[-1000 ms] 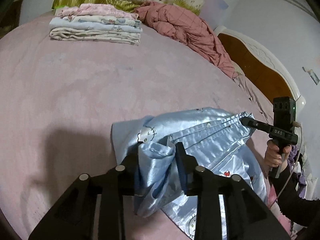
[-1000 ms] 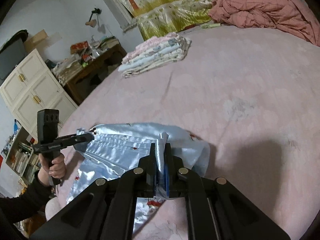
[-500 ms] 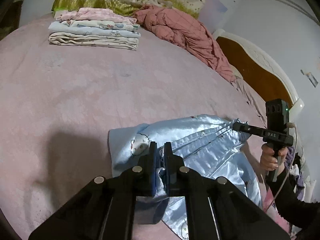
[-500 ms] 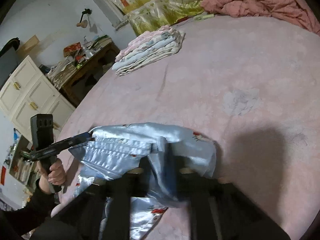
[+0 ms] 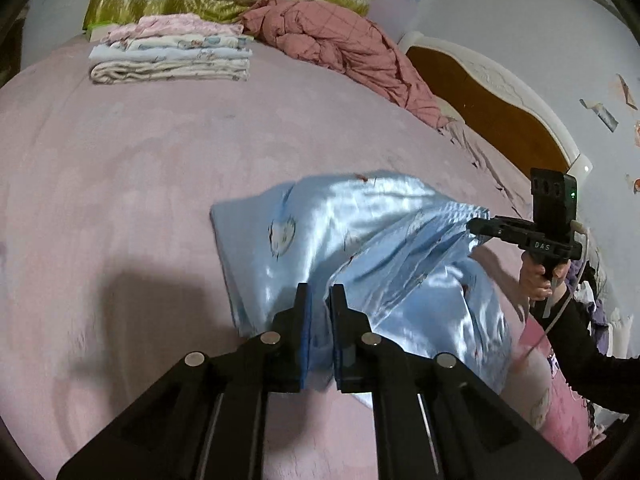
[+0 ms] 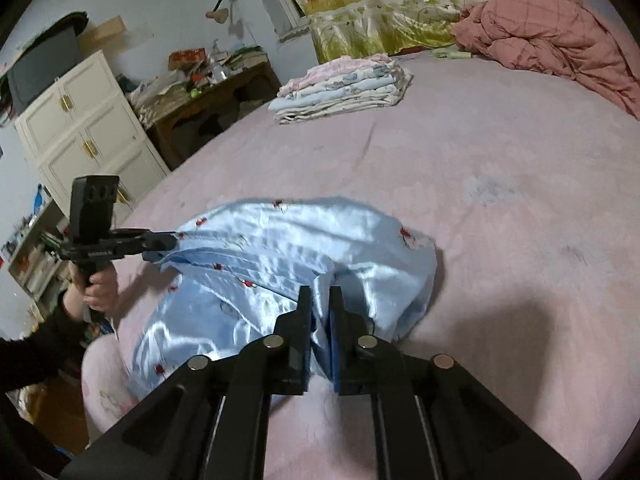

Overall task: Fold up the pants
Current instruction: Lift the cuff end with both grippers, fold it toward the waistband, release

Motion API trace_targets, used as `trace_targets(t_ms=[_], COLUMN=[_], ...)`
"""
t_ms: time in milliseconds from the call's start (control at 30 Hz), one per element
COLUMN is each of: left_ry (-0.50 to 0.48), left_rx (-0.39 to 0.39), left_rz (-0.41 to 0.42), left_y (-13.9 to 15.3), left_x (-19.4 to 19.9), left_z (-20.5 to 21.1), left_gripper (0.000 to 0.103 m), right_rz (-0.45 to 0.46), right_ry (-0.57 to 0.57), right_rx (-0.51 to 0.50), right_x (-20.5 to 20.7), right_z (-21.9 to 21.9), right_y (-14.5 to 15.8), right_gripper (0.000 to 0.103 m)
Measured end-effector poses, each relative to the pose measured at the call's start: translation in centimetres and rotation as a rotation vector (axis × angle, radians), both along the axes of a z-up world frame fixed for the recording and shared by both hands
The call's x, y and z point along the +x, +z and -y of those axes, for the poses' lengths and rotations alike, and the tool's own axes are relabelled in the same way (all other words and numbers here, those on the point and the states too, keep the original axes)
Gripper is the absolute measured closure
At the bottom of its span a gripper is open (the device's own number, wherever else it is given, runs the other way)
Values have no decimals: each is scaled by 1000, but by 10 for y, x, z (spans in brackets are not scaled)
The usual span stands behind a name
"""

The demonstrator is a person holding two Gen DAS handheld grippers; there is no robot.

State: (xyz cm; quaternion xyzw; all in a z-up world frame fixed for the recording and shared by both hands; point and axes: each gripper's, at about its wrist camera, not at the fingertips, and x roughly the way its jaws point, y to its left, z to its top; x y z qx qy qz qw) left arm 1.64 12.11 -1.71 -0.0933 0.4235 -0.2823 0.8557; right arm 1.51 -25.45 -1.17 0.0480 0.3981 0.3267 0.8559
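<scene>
satin blue pants [image 5: 384,248] pinched by left claw [image 5: 320,300], right claw [image 6: 320,300].

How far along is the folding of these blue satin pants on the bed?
Done: a stack of folded clothes sits at the far side of the pink bed. In hand: both the left gripper and the right gripper are shut on the waistband end of the blue pants, lifting it off the bed. Left: the pants lie bunched and creased, with no clean fold yet, and must join the stack.
</scene>
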Motion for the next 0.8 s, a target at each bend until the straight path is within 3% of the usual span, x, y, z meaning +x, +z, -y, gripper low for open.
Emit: trace_targets(t_ms=[333,400,567,633,767,800], left_ry=[-15,-4,13,22,69,85], left_rx=[18,31,39,40,23,11], left_rz=[-35,-40,-34,-17,24,32], left_y=[-11,-14,-10,-6,8,10], left_x=[-35,-39,-41,-39,-25,-20], left_z=[-6,-9,-14,-14,-14,-14], left_gripper=[96,96,95,89,65,65], right_rz=[1,-7,6,26,62,64], right_ry=[47,46,23,11,-53,-79], right_rx=[-79,-93,-98,-96,-39,-9], right_x=[-42,-47,-58,-64,-66,-63], right_z=[4,7,17,21,33,37], right_y=[-12,-14,-10,-6,11,15], right_gripper=[95,89,61,54,54,54])
